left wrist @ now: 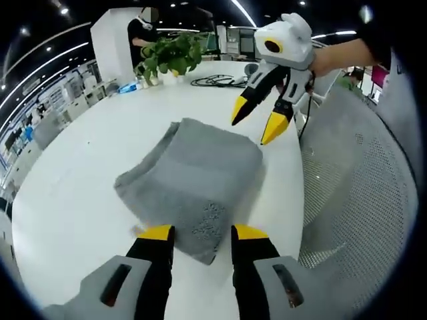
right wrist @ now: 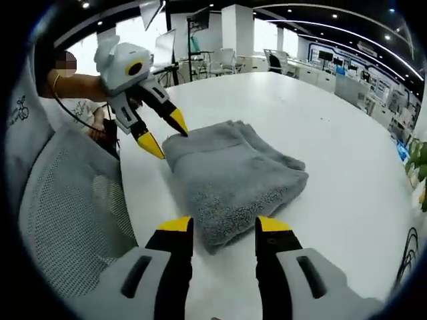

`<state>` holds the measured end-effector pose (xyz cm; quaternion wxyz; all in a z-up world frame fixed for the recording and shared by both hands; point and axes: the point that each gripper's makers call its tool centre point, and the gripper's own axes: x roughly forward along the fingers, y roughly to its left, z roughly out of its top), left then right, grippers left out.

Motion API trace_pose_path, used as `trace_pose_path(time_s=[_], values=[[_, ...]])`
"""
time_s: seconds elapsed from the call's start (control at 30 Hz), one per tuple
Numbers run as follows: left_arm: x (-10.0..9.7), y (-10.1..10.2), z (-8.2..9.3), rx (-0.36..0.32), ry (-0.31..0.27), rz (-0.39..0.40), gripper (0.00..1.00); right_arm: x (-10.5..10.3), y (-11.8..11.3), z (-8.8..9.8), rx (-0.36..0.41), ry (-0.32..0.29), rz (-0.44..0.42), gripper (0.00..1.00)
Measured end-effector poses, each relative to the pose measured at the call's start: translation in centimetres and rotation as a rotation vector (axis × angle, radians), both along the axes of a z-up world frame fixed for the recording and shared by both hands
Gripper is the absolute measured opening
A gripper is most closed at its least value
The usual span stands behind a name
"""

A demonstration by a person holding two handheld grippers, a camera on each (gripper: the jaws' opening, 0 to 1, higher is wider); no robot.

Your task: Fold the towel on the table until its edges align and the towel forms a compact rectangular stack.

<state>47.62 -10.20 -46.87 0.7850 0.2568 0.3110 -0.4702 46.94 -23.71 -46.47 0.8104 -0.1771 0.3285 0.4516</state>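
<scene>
A grey towel [left wrist: 193, 177] lies folded into a thick, roughly rectangular stack on the white round table [left wrist: 73, 193]. In the left gripper view my left gripper [left wrist: 203, 233] stands open at the towel's near corner, which shows between its yellow-tipped jaws. My right gripper [left wrist: 257, 121], held by a hand, hovers open just past the towel's far right edge. In the right gripper view the towel [right wrist: 233, 173] lies ahead of my open right gripper [right wrist: 225, 227], and the left gripper [right wrist: 165, 135] hangs open at its far left corner, above the table [right wrist: 333, 113].
A grey mesh chair back [left wrist: 353, 193] [right wrist: 70, 200] stands right beside the table edge next to the towel. A potted plant [left wrist: 170, 57] and a coil of black cable [left wrist: 217, 81] sit at the table's far side. A person [left wrist: 140, 33] stands beyond.
</scene>
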Motion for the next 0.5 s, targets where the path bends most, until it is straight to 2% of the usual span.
trace_pose_path(time_s=[0.13, 0.2, 0.3, 0.5], values=[[0.1, 0.2, -0.6, 0.034, -0.018, -0.013, 0.35, -0.6, 0.7, -0.8, -0.016, -0.008, 0.034, 0.36], [0.2, 0.5, -1.2, 0.033, -0.002, -0.011, 0.35, -1.1, 0.9, -1.1, -0.028, -0.006, 0.051, 0.36], [0.5, 0.5, -1.4, 0.017, 0.006, 0.023, 0.34, -1.2, 1.0, -1.8, -0.072, -0.034, 0.078, 0.39], [0.5, 0.1, -1.9, 0.03, 0.005, 0.024, 0.33, -1.0, 0.8, -2.2, -0.07, -0.034, 0.052, 0.38]])
